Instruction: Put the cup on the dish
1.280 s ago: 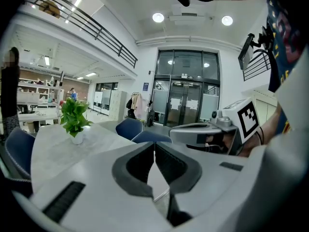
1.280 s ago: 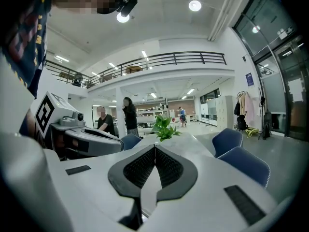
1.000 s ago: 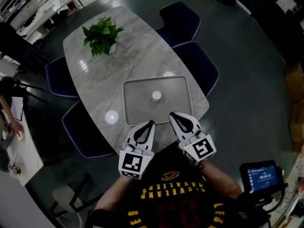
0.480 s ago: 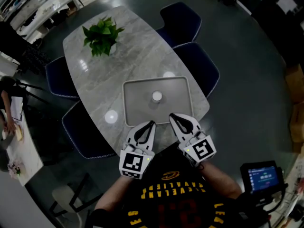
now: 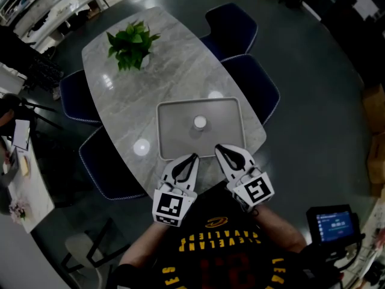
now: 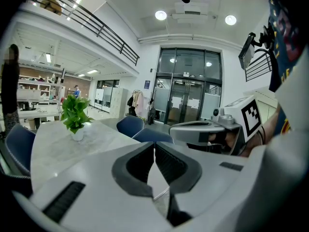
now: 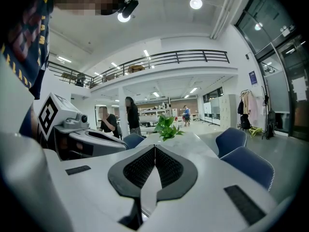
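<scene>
Over the table [image 5: 180, 71], the head view shows almost nothing changed in the last second: the cup [image 5: 200, 123] stands as before in the middle of the grey tray [image 5: 171, 146]. The left gripper [image 5: 191, 156] and right gripper [image 5: 219, 146] still wait at the tray's near rim, apart from the cup. Left gripper view: its jaws are pressed together with nothing between them, the plant [image 6: 75, 117] far off. Right gripper view: jaws likewise closed and empty, so no reach is under way, and if the tray is the dish, the cup looks already placed.
</scene>
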`<state>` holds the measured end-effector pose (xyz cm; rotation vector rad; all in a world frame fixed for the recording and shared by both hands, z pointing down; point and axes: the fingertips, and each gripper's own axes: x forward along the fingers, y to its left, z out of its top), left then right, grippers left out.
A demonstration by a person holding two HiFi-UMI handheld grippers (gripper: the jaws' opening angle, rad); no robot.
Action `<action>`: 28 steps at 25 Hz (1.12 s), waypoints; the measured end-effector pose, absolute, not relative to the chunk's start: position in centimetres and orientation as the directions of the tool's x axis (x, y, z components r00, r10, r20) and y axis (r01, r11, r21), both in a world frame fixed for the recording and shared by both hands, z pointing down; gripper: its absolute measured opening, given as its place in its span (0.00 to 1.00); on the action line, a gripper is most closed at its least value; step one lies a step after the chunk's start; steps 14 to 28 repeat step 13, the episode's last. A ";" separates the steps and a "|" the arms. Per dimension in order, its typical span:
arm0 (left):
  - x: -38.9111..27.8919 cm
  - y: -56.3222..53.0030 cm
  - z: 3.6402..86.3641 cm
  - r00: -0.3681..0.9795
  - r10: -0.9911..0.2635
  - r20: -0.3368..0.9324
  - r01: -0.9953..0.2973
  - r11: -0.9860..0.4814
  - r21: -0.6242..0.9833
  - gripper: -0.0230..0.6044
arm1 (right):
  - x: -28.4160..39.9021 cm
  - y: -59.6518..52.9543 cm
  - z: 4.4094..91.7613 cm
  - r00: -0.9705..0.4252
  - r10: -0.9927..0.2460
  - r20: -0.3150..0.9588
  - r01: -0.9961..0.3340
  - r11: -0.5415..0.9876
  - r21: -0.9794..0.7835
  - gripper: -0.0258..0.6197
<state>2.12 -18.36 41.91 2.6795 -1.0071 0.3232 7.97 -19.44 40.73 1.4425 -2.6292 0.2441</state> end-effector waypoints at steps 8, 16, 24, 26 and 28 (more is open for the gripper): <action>2.4 -18.2 42.2 0.733 -0.610 0.302 -0.670 -0.725 0.159 0.05 | 8.3 -19.3 40.9 -0.533 -0.824 0.192 -0.846 0.527 -0.084 0.05; 2.2 -18.0 42.5 0.728 -0.613 0.307 -0.674 -0.722 0.156 0.05 | 8.3 -19.2 41.1 -0.533 -0.823 0.196 -0.846 0.526 -0.088 0.05; 2.2 -18.0 42.5 0.728 -0.613 0.307 -0.674 -0.722 0.156 0.05 | 8.3 -19.2 41.1 -0.533 -0.823 0.196 -0.846 0.526 -0.088 0.05; 2.2 -18.0 42.5 0.728 -0.613 0.307 -0.674 -0.722 0.156 0.05 | 8.3 -19.2 41.1 -0.533 -0.823 0.196 -0.846 0.526 -0.088 0.05; 2.2 -18.0 42.5 0.728 -0.613 0.307 -0.674 -0.722 0.156 0.05 | 8.3 -19.2 41.1 -0.533 -0.823 0.196 -0.846 0.526 -0.088 0.05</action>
